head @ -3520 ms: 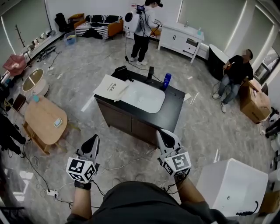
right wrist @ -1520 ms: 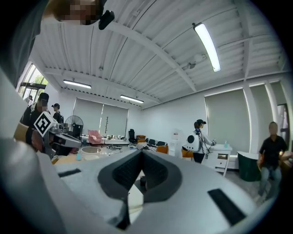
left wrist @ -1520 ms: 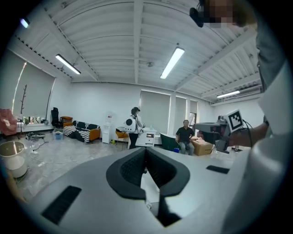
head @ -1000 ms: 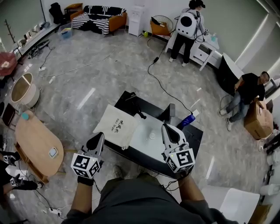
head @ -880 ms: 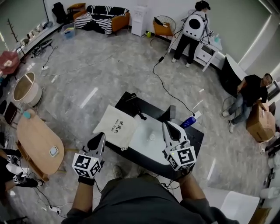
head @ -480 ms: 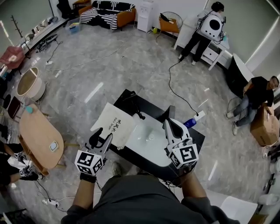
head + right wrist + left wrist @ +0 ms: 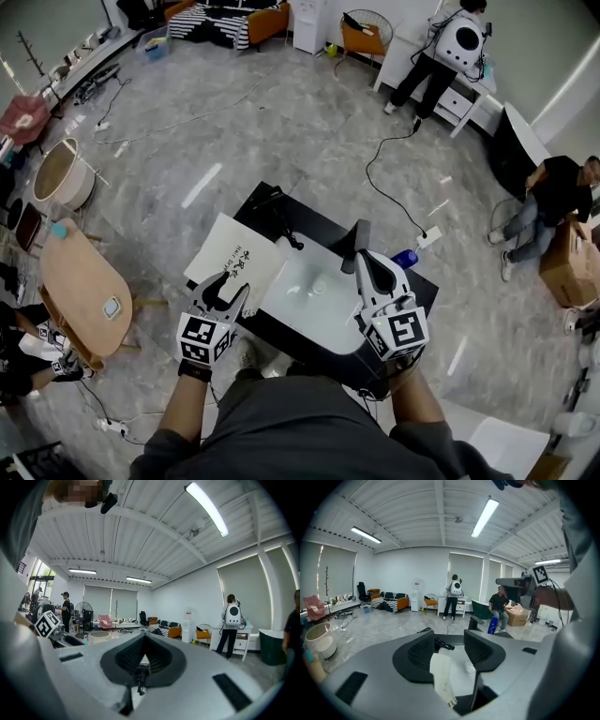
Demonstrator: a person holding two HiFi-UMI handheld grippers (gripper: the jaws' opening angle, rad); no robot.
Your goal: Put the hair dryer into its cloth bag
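The white cloth bag [image 7: 230, 262] with black print lies flat on the left end of a black counter [image 7: 427, 291]. The black hair dryer [image 7: 281, 223] lies just behind it. My left gripper [image 7: 223, 292] hovers at the bag's near edge; its jaws are opening and nothing is pressed between them. In the left gripper view, the bag [image 7: 442, 674] shows ahead between the left gripper [image 7: 449, 641] jaws, with the hair dryer [image 7: 440, 644] beyond. My right gripper [image 7: 373, 272] is shut and empty over the sink's right side. The right gripper view shows the right gripper [image 7: 144, 637] closed.
A white sink basin [image 7: 314, 291] fills the counter's middle. A blue bottle [image 7: 405, 258] and a dark upright fitting [image 7: 359, 239] stand at its back right. A wooden table [image 7: 80, 281] stands to the left. One person [image 7: 455, 42] stands far off; another [image 7: 553, 192] sits at the right.
The person has walked up to the counter, so both grippers now reach over its near edge. The left jaws have gone from shut to wide apart; the right stayed shut.
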